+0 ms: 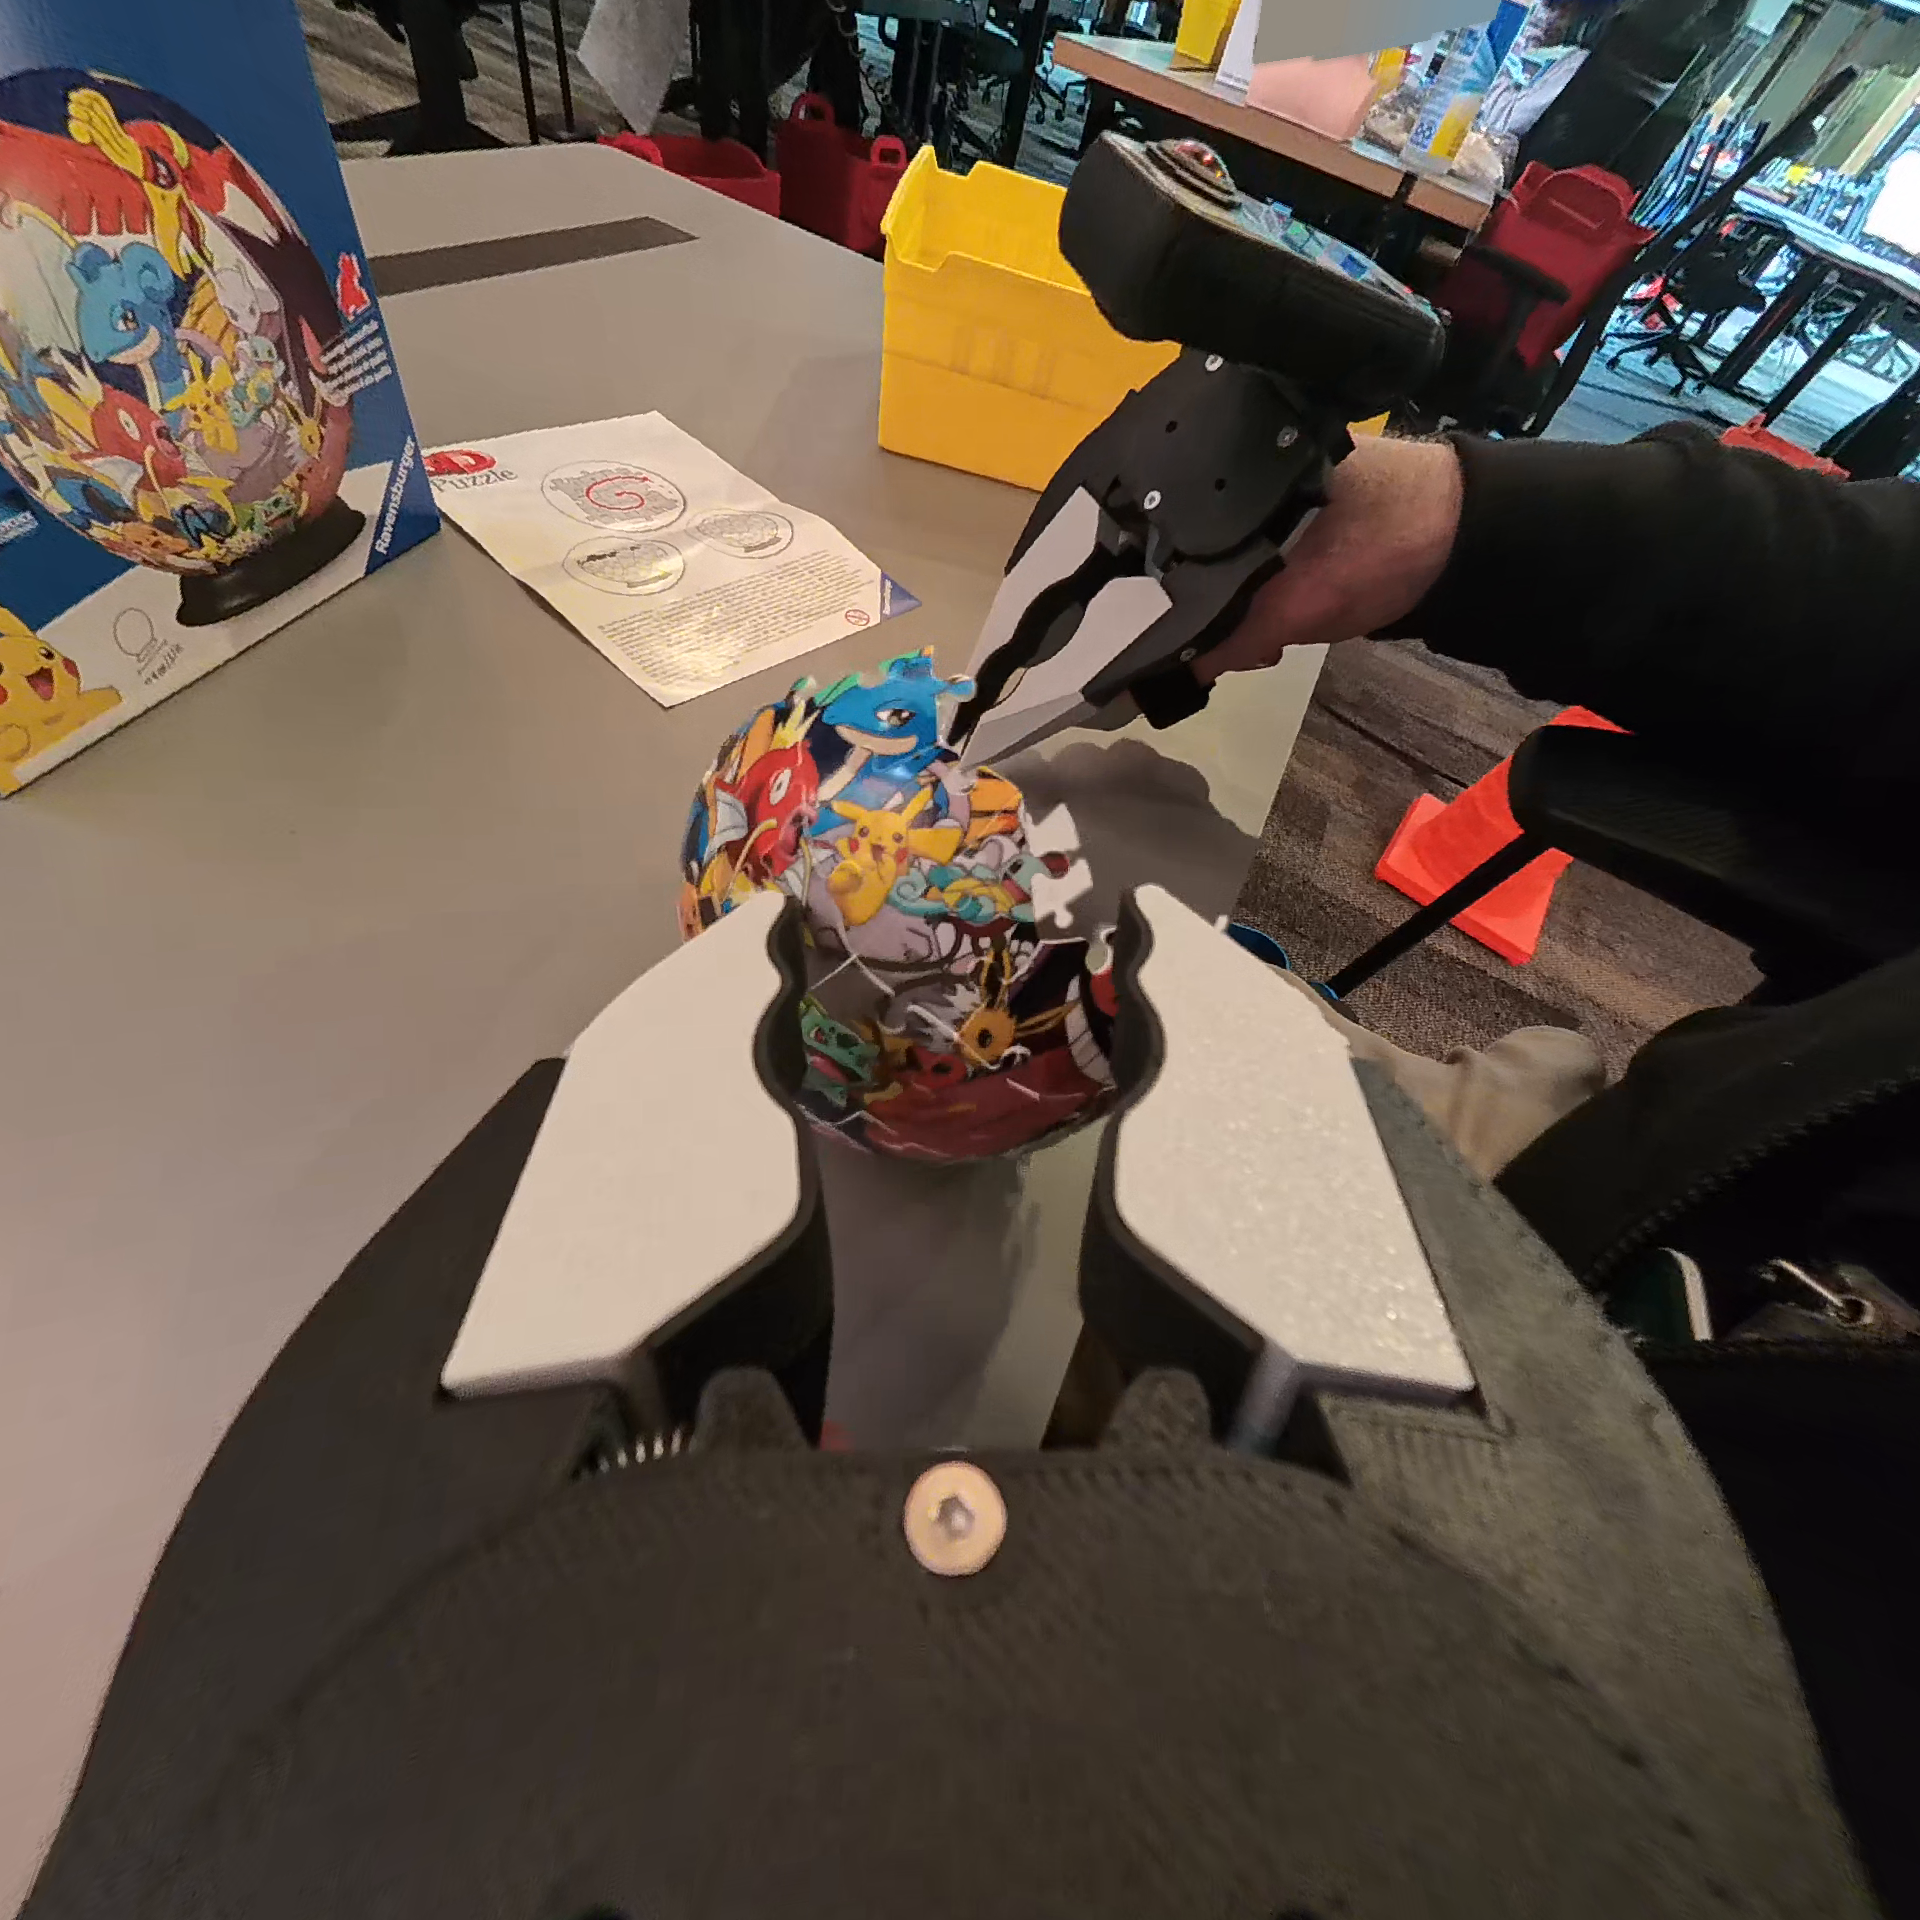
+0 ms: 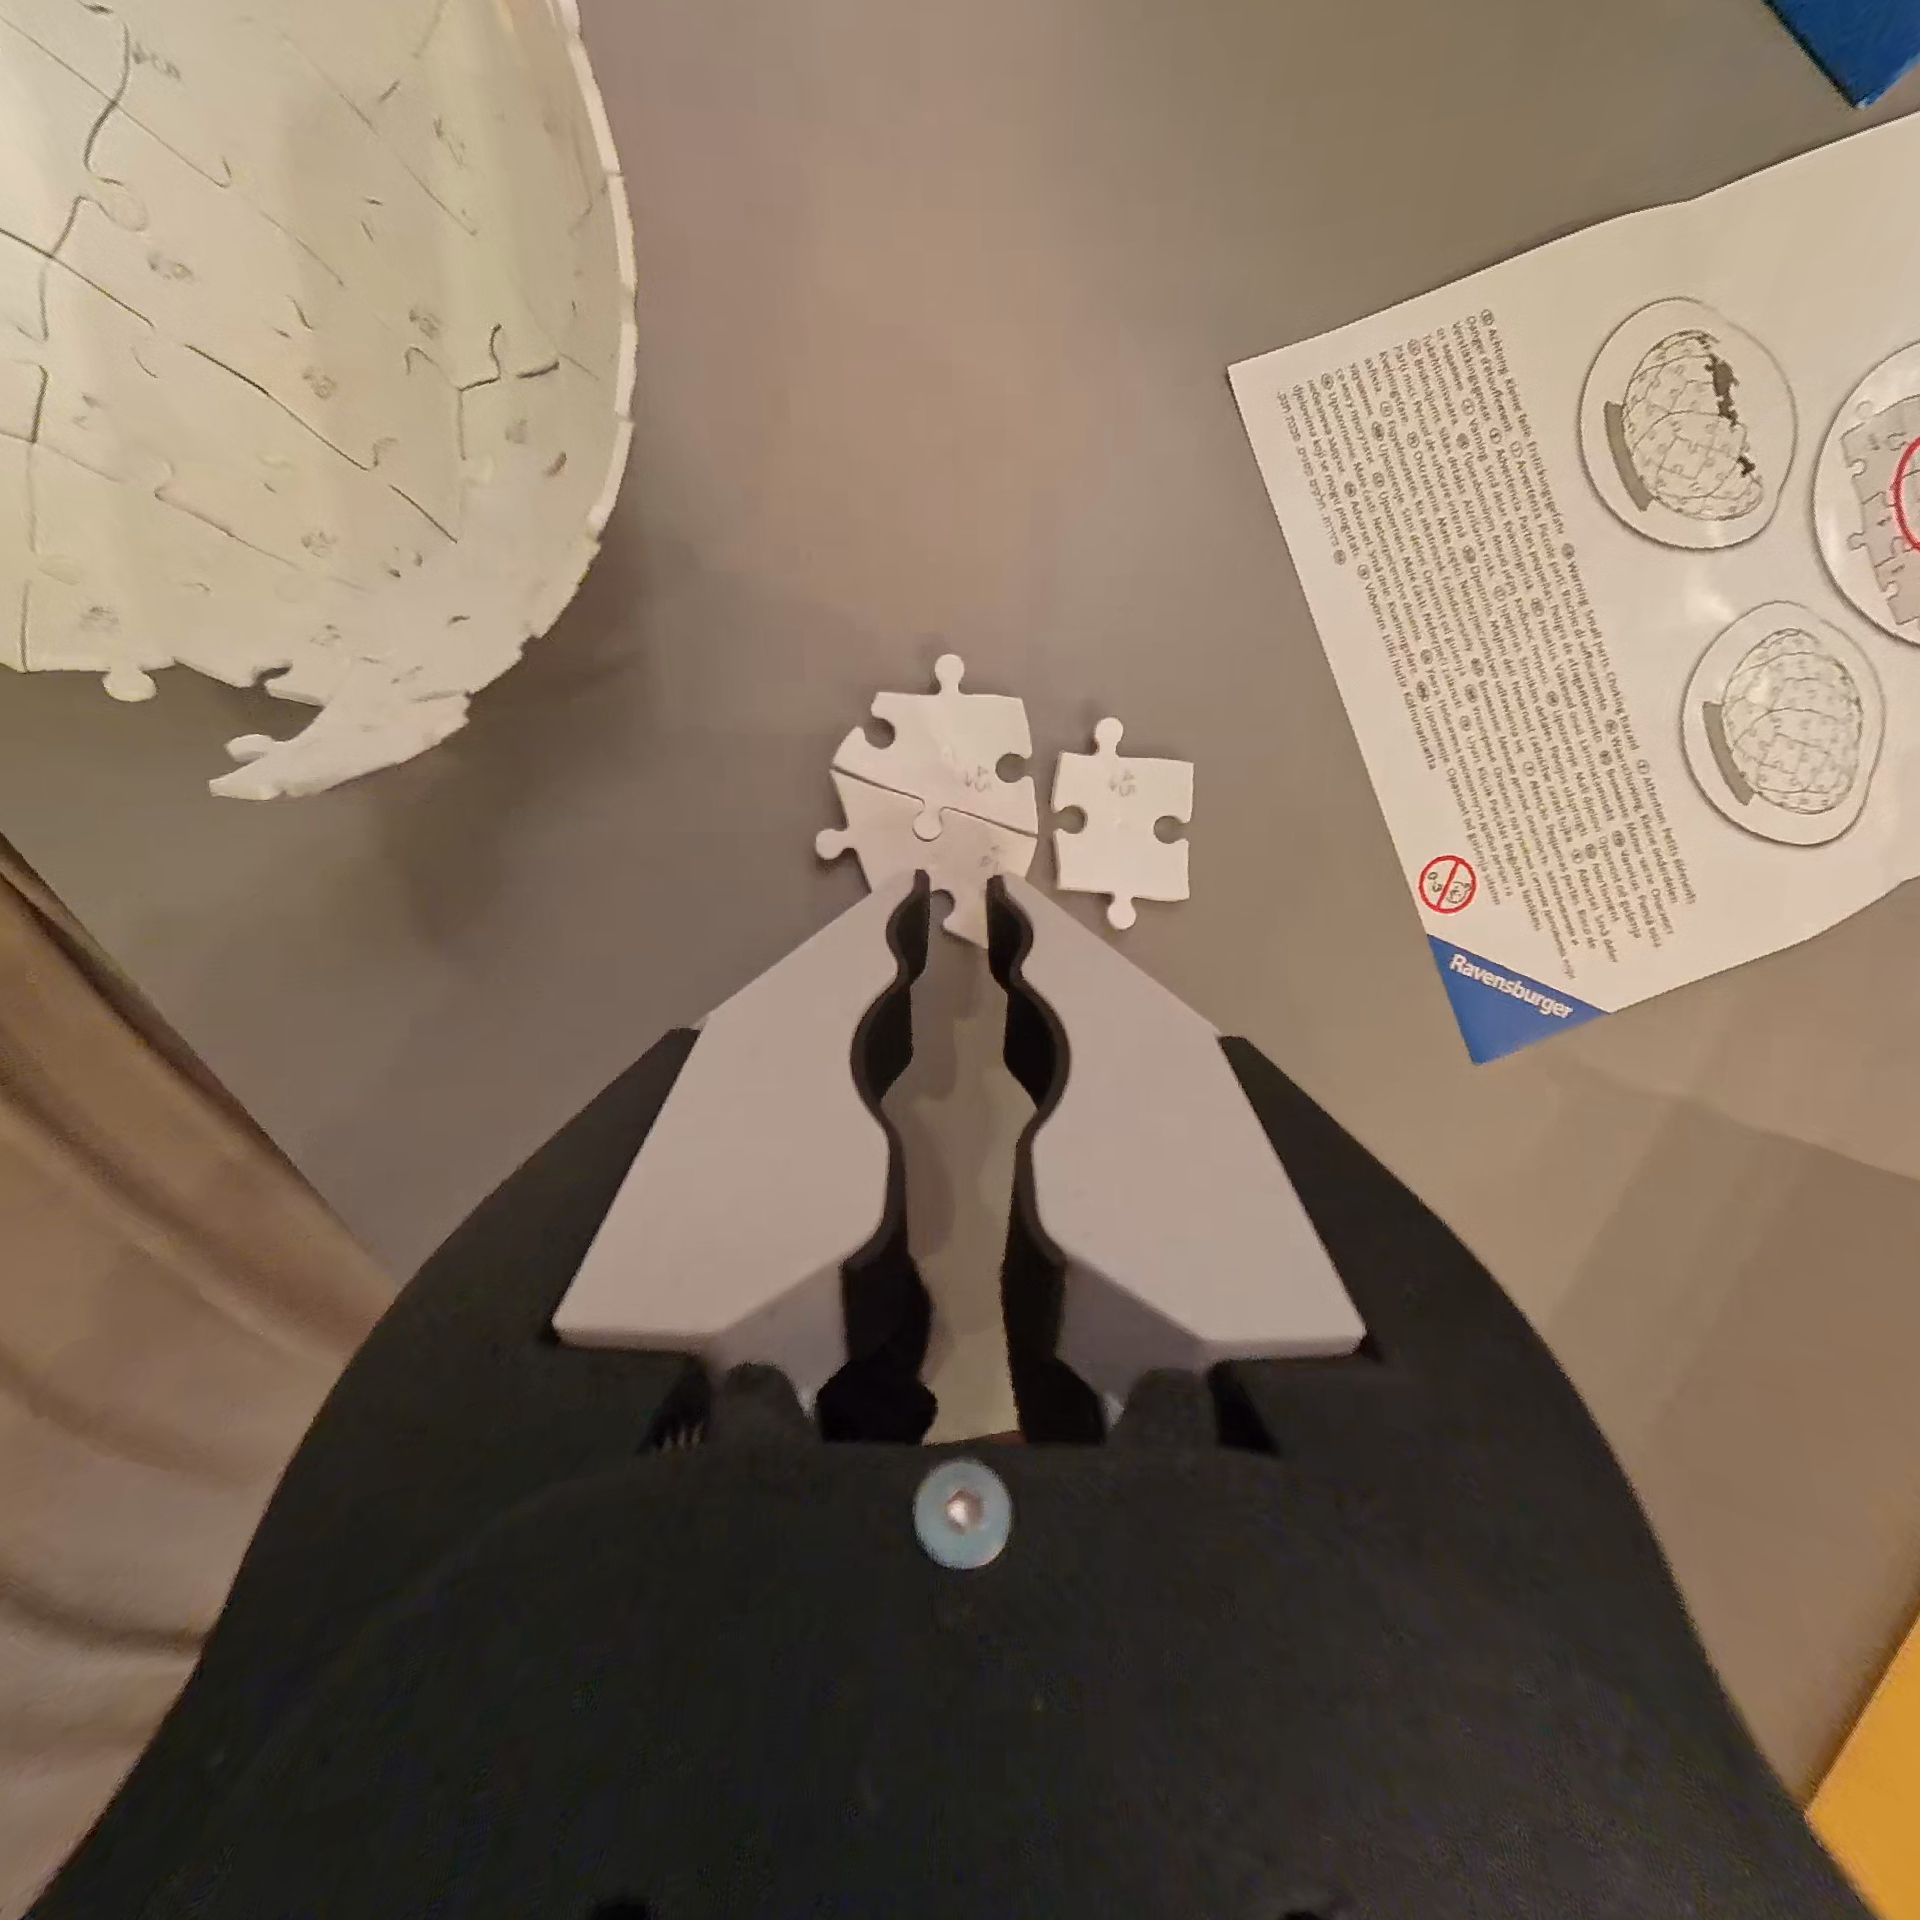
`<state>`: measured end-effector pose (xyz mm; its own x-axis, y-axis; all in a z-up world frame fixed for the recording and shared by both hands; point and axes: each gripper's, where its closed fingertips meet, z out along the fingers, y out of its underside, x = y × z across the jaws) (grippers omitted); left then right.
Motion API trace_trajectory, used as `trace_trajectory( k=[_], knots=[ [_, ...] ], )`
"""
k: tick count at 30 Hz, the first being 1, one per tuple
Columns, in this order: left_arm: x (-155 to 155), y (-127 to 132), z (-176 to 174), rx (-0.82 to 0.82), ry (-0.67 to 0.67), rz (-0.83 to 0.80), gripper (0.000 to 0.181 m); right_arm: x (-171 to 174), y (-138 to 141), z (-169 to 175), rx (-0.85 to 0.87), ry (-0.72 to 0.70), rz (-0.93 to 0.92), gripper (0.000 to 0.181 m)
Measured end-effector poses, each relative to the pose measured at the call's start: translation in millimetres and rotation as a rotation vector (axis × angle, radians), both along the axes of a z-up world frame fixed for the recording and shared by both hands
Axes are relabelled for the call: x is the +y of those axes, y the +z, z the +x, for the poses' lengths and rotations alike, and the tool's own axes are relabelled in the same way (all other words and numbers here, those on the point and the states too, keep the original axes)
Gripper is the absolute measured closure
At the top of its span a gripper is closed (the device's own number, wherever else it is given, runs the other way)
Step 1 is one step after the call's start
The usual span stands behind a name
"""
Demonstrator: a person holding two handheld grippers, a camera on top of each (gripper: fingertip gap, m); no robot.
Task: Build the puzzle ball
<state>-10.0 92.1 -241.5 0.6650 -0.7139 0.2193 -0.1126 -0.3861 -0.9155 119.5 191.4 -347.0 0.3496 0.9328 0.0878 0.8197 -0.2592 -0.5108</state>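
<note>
We have the puzzle ball point(image 1: 883, 914) cradled between the fingers of our left gripper point(image 1: 956, 935), which are spread around its lower half and look to be touching both sides, though the far contact is hidden. The shell is unfinished: a ragged open edge with jutting tabs faces right of those fingers, and in the right wrist view its white inner surface point(image 2: 291, 343) hangs well to the upper left of our other tool.

Our right gripper point(image 2: 956, 894) is the one that matters next. Its fingers stand narrowly parted, and a joined cluster of white pieces point(image 2: 935, 800) lies face down on the grey table point(image 2: 883, 364) straight ahead of the tips, its nearest lobe just inside the gap. We cannot tell whether the pads already bite on it. A loose single piece point(image 2: 1122, 821) lies just beside the cluster, to the right of the right fingertip, touching nothing.

The cluster's long axis runs roughly along the fingers, so the pinch would come across its narrow width. In the left wrist view the hand point(image 1: 1340, 561) holds the right tool angled steeply down, tips behind the ball's top.
</note>
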Motion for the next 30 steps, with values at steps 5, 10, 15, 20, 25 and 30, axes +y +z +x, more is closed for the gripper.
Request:
trace_trajectory(
  k=[5, 10, 15, 20, 25, 30],
  knots=[
    [-3, 1, 3, 0.004, -0.003, 0.008, 0.125, -6, 0, 4, -0.013, 0.008, -0.018, 0.175],
    [-5, 3, 4, 0.012, 0.002, 0.02, 0.125, -18, -1, 12, -0.021, 0.007, -0.04, 0.176],
    [-7, 4, 7, 0.019, -0.002, 0.026, 0.125, -28, 6, 19, -0.003, 0.005, -0.083, 0.171],
    [-11, 4, 11, 0.021, -0.004, 0.031, 0.125, -9, 14, 16, 0.021, -0.001, -0.005, 0.169],
    [-14, 4, 15, 0.025, 0.0, 0.037, 0.124, -10, -1, 15, -0.015, 0.008, -0.05, 0.176],
    [-16, 4, 19, 0.035, -0.003, 0.048, 0.124, -21, -1, 16, -0.009, 0.007, -0.062, 0.178]
  ],
)
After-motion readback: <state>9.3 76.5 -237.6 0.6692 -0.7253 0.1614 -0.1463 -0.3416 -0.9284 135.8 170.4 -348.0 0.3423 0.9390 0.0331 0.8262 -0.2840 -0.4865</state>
